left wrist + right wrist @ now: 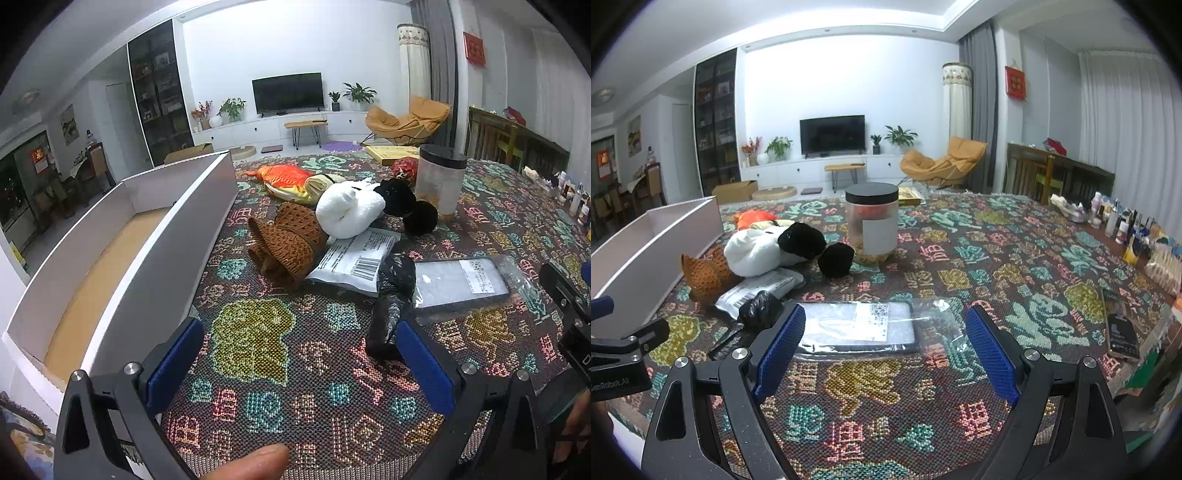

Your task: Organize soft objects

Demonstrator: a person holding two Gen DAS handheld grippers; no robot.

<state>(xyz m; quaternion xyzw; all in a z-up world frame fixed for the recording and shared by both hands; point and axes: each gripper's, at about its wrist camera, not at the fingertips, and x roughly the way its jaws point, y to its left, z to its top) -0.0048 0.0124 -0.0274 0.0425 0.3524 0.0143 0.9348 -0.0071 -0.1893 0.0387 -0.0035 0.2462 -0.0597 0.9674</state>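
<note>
Soft objects lie in a cluster on the patterned tablecloth: a brown knitted piece point(286, 245) point(703, 273), a white and black plush point(351, 208) point(764, 247), an orange fish plush point(284, 179) point(753, 218) and a crumpled black bag point(391, 302) point(759, 310). A long white open box point(122, 258) point(646, 251) stands at the left. My left gripper point(299, 363) is open and empty, near the table's front edge, in front of the cluster. My right gripper point(886, 350) is open and empty, just before a flat packet in clear plastic point(857, 326) point(461, 282).
A clear jar with a black lid point(871, 223) point(441, 177) stands behind the plush. A white mailer with a barcode point(354, 260) point(761, 288) lies by the knitted piece. Bottles and small items point(1126, 229) line the right edge. A dark packet point(1121, 328) lies at right.
</note>
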